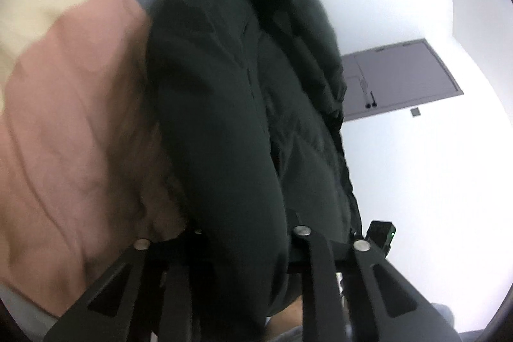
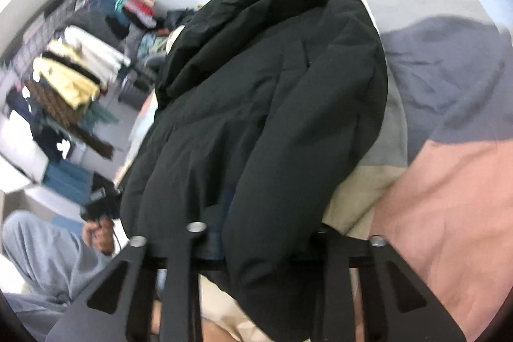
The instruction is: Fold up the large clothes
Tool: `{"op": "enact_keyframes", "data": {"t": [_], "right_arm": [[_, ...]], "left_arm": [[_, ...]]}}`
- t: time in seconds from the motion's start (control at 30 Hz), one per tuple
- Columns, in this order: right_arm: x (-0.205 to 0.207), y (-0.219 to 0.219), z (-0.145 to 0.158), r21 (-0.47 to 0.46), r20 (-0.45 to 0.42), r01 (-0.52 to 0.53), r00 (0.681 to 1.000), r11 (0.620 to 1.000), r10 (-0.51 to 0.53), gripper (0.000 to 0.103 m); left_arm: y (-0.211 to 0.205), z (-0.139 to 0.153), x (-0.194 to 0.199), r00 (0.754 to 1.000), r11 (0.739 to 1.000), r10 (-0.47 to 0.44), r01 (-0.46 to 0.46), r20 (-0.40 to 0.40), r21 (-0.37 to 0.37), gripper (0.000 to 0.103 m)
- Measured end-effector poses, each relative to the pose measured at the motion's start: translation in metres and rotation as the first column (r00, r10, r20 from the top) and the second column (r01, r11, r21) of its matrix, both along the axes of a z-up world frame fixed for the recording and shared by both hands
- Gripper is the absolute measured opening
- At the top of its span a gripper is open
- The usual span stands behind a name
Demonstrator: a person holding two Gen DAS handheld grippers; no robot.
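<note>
In the left wrist view, a pink, cream and grey patchwork bedspread (image 1: 64, 117), soft and wrinkled, lies beside the bulky black coat (image 1: 224, 117), whose smooth matte fabric bunches into the left tongs (image 1: 250, 237), clamped on it. In the right wrist view, the coat (image 2: 272, 92) mounds on the bed, pinched by the right tongs (image 2: 256, 233).

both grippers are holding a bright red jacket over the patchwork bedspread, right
Not quite: the jacket is black, not red, as the right wrist view shows plainly. The rest holds: the left gripper and right gripper each have its fabric bunched between their fingers, above the pink, cream and grey patchwork bedspread.
</note>
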State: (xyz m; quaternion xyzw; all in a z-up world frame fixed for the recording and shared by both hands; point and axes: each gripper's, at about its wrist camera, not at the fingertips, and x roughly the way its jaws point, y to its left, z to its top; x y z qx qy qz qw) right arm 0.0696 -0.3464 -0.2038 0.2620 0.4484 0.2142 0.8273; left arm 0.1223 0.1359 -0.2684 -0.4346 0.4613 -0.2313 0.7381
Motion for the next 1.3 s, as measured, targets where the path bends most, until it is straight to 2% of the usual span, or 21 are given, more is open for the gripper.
{"op": "enact_keyframes", "data": {"t": [0.17, 0.47, 0.6, 0.73, 1.07, 1.17, 1.3], "right_arm": [[-0.005, 0.004, 0.048, -0.012, 0.103, 0.018, 0.995, 1.000, -0.017, 0.014], [-0.014, 0.000, 0.137, 0.045, 0.273, 0.069, 0.959, 0.997, -0.079, 0.012], [-0.020, 0.004, 0.172, 0.089, 0.333, 0.064, 0.938, 0.994, -0.090, 0.012], [-0.023, 0.014, 0.205, 0.090, 0.363, 0.041, 0.929, 0.995, -0.071, 0.012], [-0.059, 0.042, 0.276, 0.000, 0.432, -0.028, 0.901, 1.000, 0.025, 0.012], [-0.078, 0.050, 0.290, -0.021, 0.441, -0.048, 0.896, 0.999, 0.052, 0.012], [-0.108, 0.049, 0.291, 0.023, 0.432, -0.059, 0.901, 0.998, 0.043, 0.012]], "left_arm": [[0.008, 0.038, -0.005, 0.996, 0.999, 0.051, -0.050, 0.077, -0.010, 0.007], [0.036, 0.103, -0.011, 0.985, 0.995, 0.103, -0.100, 0.140, -0.032, 0.004], [0.052, 0.145, -0.018, 0.977, 0.994, 0.113, -0.110, 0.183, -0.029, 0.004], [0.068, 0.189, -0.026, 0.964, 0.993, 0.119, -0.111, 0.237, -0.045, 0.005], [0.089, 0.283, -0.048, 0.954, 0.995, 0.068, -0.086, 0.293, 0.049, 0.006], [0.097, 0.297, -0.071, 0.958, 0.995, 0.036, -0.062, 0.285, 0.084, 0.006], [0.096, 0.305, -0.099, 0.965, 0.991, 0.000, -0.034, 0.264, 0.127, 0.006]]}}
